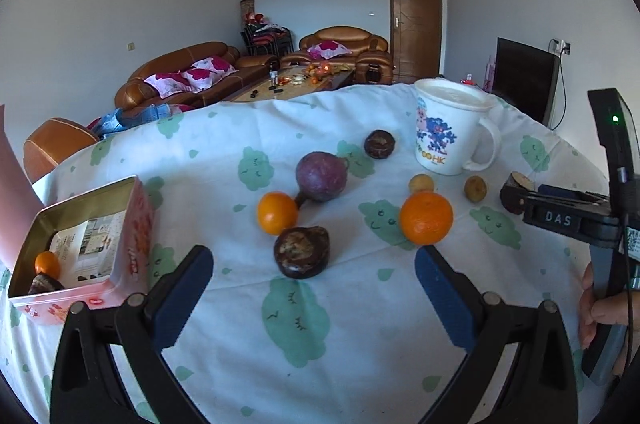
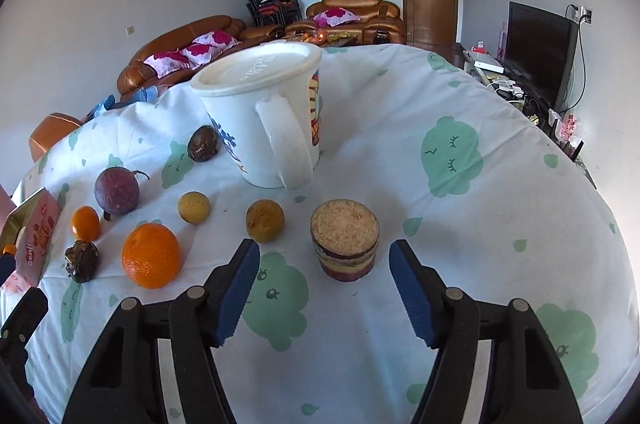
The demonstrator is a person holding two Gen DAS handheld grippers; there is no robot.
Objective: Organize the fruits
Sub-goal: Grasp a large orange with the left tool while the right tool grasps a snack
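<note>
The right tongs (image 2: 324, 288) stand spread, empty, straddling a cut sugarcane piece (image 2: 345, 239) set upright on its flat end, so a pinch across its sides looks ready. The left tongs (image 1: 314, 288) are spread too, lined up with a dark water chestnut (image 1: 303, 251). Oranges (image 1: 426, 218) and the other fruits lie loose on the desk (image 2: 400, 127); the open tin (image 1: 86, 244) sits at its left edge, with clear cloth to the right.

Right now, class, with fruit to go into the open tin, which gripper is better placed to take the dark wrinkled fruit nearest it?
Probably the left. The left gripper stands open just short of the dark wrinkled fruit, with the tin beside it. The right gripper faces a short cut stump.
</note>
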